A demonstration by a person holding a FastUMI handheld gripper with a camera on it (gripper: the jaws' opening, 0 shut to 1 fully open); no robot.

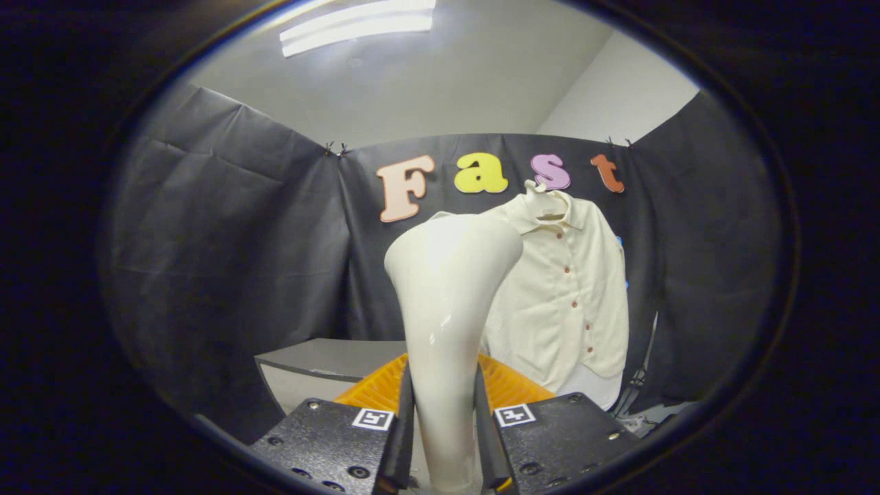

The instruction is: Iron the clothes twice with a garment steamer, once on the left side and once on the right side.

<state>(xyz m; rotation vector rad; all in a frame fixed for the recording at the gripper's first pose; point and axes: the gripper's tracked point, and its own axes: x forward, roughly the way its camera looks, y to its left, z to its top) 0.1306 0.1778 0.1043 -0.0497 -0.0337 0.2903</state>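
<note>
In the gripper view, the gripper [443, 440] has both fingers pressed on the handle of a glossy cream-white plastic garment steamer [447, 289], which rises upright between them. Beyond the fingers, just right of the steamer's head, a cream button-up shirt [570, 302] hangs on a hanger. An orange ribbed tray [512, 385] lies just ahead, beside a grey table [323, 361]. No brand or label on the steamer can be read.

The garment steamer [447, 302] stands between the hand-held gripper [443, 430] fingers (both pressing), shirt [570, 295] hanging beyond.
</note>
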